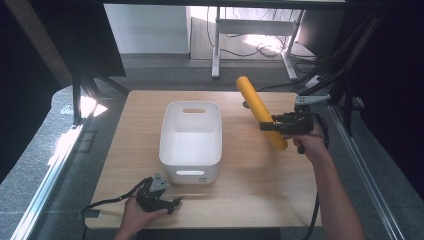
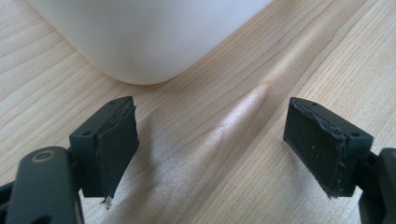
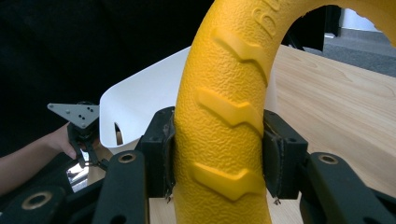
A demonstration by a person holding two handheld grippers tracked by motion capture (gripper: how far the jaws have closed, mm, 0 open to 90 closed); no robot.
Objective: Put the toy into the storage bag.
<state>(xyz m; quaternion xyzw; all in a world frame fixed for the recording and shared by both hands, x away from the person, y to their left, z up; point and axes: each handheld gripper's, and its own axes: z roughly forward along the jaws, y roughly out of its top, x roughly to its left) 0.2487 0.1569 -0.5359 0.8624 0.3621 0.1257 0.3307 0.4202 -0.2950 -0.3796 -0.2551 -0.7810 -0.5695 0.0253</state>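
Basically, right tongs pinched the yellow ring off-centre in the air right of the bin, so it could pivot or slip and clip the rim; left tongs sat spread, idle on the worktop.

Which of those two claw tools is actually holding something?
The right gripper, clamped on the yellow ring beside the white bin. The left gripper rests near the table's front edge, jaws apart, nothing between them.
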